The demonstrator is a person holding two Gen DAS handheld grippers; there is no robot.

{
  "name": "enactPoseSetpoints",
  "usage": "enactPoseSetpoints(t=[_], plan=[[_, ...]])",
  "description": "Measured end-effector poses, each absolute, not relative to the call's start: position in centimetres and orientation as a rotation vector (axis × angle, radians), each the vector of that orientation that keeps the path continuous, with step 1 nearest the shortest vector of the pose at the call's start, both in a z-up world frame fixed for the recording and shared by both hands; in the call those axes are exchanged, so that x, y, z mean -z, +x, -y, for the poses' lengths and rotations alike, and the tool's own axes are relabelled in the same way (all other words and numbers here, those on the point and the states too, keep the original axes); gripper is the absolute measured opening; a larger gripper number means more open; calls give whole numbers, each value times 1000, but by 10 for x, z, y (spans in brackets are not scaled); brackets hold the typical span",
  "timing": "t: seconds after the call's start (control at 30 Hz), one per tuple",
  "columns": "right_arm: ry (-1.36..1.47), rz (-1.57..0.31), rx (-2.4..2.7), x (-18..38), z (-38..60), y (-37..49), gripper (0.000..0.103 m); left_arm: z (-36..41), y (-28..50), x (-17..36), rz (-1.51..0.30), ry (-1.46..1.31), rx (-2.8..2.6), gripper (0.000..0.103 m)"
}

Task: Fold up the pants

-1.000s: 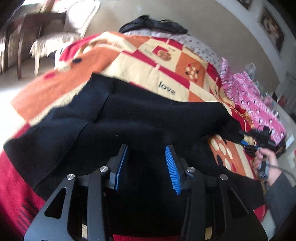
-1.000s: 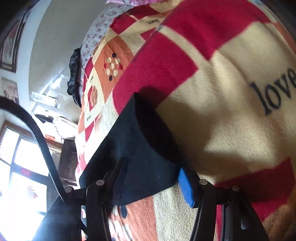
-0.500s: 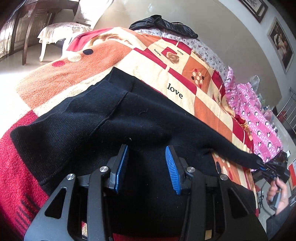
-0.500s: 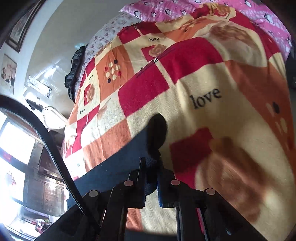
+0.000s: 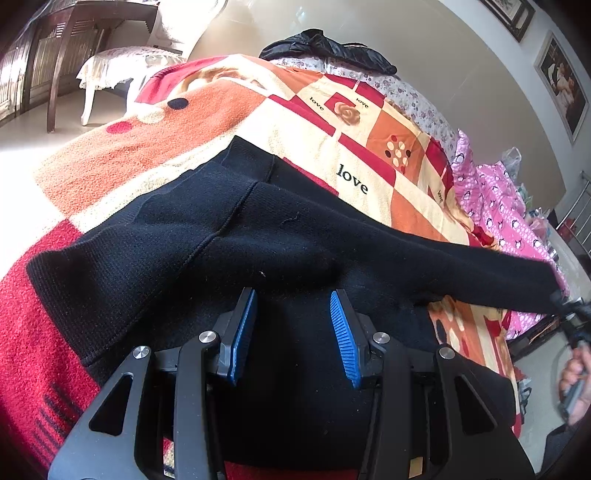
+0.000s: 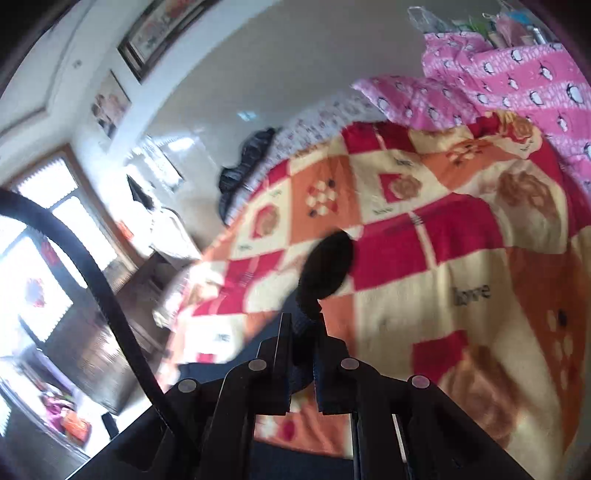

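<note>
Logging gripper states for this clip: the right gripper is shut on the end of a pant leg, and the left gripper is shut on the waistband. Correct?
Not quite. In the left wrist view the left gripper is open, over the black pants, gripping nothing. The right gripper is indeed shut on the leg end.

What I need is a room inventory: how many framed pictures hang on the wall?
2, both on the wall beyond the bed: a portrait photo and a dark frame beside it. Others may be out of view.
</note>
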State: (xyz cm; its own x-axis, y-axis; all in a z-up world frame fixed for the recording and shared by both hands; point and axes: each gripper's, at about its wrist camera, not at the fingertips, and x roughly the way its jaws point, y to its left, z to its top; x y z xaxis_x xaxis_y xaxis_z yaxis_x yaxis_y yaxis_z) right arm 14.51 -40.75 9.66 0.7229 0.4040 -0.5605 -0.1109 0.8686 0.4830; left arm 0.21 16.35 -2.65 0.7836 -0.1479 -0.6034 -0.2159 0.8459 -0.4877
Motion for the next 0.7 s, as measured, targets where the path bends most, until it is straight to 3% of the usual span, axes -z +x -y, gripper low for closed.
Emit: enactPoseSetpoints(t=[0.07,0.17,0.33,0.47,0.63,0.7], plan=[[490,-827,-217,-62,421,165,8,-163,2,26,-679,-575,-36,41],[495,-829,-230,-53,417,163,8,-162,2,26,-679,-572,-36,41],[445,-615,-373,-124,388,118,8,-161,3,26,-679,-571,-41,41],[383,-547,-382,-147,376,100,8,-163,5,27,-679,-575,-43,41],[347,-749,-207,-65,401,150,8,-164,6,27,-680,-579,-33,41],[292,-958,-63,4,416,183,8,-165,5,28,-682,-580,-27,41]])
